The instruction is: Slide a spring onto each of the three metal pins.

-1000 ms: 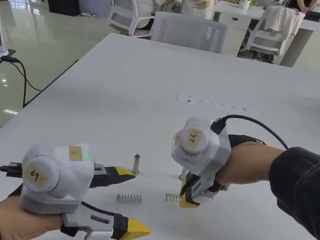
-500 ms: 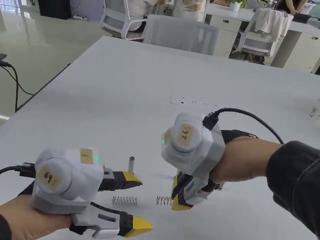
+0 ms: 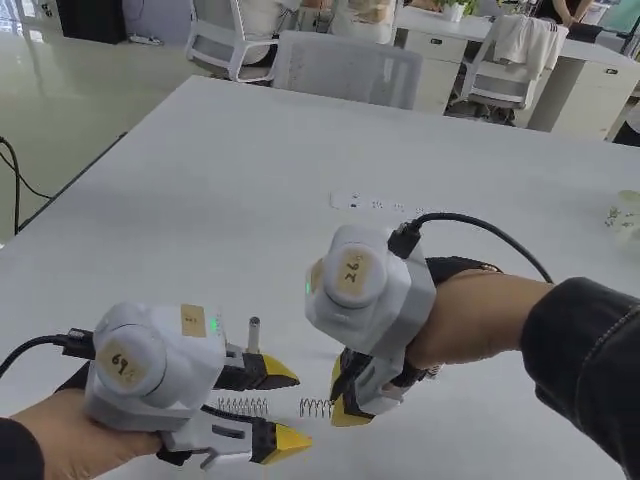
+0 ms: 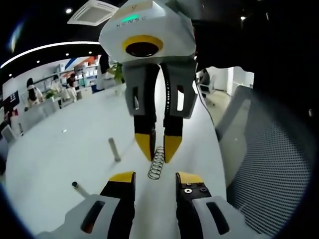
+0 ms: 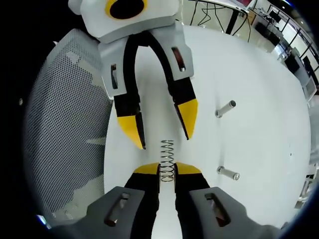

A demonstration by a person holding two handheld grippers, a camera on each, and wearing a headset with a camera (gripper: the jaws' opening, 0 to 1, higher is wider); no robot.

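I have the right gripper (image 5: pixel 167 170) clenched on one end of a spring (image 5: pixel 167 149). In the right gripper view its yellow tips pinch the coil from both sides, while the rest of the spring lies flat on the white table (image 3: pixel 300 180) and points toward the left gripper (image 4: pixel 155 178). The left gripper's jaws are released, spread wide and gripping nothing. They sit just short of the spring's free end, facing the right gripper tip to tip. In the head view a second spring (image 3: pixel 243 405) lies on the table just beside the held one, down by the left gripper's jaws. Part of it is hidden behind that gripper, so I can't say for sure whether it touches a jaw. One pin (image 3: pixel 253 333) stands upright just beyond the left gripper. The right gripper view gives me a second pin (image 5: pixel 228 173) off to the side, apart from the held spring, and both pins look bare. I judge this to be the pick-up of the first spring, with none threaded yet. The next move, as I see it, is to lift the spring clear of the table, turn its open end down over a pin's top, line the coil's axis up with the pin and lower it on. The grip is at the very end, so the coil may droop or flex, and the open left gripper could steady the free end.
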